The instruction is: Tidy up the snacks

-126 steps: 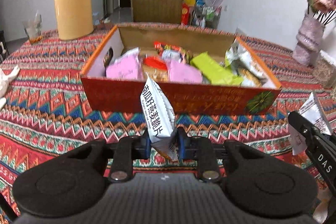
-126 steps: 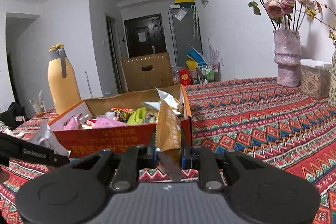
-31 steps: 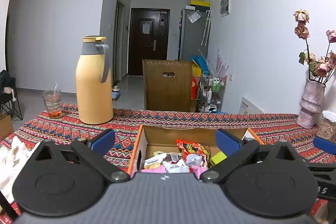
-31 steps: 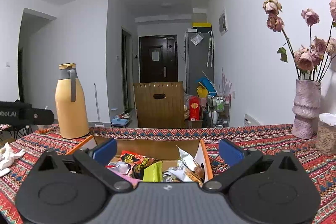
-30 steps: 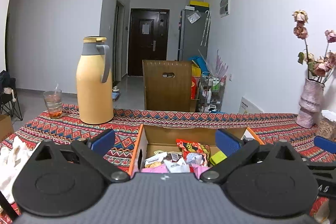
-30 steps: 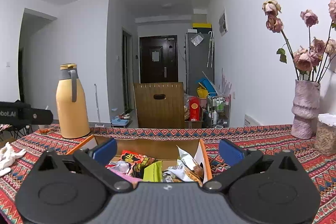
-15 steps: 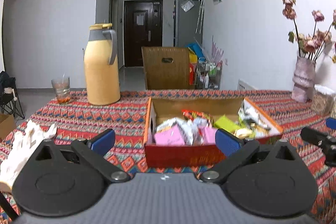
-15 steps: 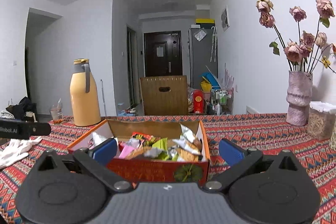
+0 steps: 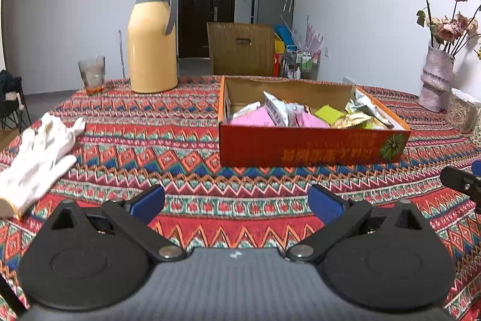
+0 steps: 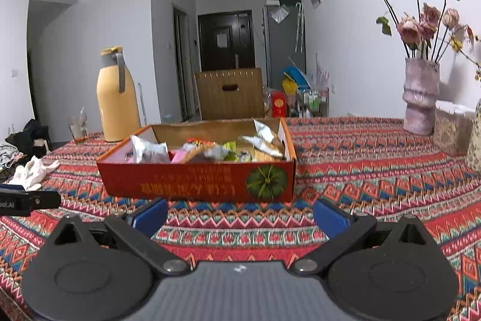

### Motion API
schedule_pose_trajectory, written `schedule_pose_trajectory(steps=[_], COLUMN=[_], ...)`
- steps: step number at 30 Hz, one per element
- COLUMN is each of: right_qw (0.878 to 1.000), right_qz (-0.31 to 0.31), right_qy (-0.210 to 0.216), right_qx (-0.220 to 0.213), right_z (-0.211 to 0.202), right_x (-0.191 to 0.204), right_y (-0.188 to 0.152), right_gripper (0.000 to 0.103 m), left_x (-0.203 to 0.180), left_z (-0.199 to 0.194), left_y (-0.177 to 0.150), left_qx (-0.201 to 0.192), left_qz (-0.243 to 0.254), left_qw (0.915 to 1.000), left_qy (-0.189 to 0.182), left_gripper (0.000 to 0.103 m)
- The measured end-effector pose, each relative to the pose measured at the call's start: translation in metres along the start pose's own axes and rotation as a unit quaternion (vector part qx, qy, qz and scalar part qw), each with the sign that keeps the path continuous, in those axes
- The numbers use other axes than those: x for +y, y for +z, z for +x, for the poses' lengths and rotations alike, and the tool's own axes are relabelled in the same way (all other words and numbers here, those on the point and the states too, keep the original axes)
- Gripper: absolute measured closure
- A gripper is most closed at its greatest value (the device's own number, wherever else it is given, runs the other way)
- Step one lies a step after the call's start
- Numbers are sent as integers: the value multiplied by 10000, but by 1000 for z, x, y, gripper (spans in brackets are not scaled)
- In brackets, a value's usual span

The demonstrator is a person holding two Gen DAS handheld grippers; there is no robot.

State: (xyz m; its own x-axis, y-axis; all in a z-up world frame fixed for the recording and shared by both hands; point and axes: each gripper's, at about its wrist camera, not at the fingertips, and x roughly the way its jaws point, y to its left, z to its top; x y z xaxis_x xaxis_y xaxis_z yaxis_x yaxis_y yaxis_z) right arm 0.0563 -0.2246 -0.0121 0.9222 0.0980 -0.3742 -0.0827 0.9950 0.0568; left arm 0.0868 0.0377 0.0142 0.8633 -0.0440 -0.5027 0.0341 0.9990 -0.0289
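only the right wrist view shows the box's (image 10: 198, 182) pumpkin print head-on.

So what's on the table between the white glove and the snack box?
Only patterned tablecloth. In the left wrist view, nothing sits between the glove and the box.

Two matching black handheld grippers, blue pads on the fingers.
The left gripper (image 9: 236, 202) and right gripper (image 10: 240, 214) each have round black discs, angled link bars with silver screws, and a grey ribbed body with a small white mark; white lettering is partly readable on the left one's side.
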Motion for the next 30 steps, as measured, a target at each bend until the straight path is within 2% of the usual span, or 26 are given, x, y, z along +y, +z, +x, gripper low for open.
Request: schedule_pose_trajectory(steps=[10,30], right_qw=[9999,9997], right_qz=[26,4], right_qy=[-37,89], right_qx=[141,247], right_z=[-1,4], right_x=[2,7], right_y=[-8,-13], right_gripper=[0,0], left_x=[-3,-12], left_z=[1,3], left_y=[-10,-12], left_qx=[111,167], left_qz=[-127,-50], left_qw=[9996,9995], left_qy=[-212,-276], left_gripper=[0,0])
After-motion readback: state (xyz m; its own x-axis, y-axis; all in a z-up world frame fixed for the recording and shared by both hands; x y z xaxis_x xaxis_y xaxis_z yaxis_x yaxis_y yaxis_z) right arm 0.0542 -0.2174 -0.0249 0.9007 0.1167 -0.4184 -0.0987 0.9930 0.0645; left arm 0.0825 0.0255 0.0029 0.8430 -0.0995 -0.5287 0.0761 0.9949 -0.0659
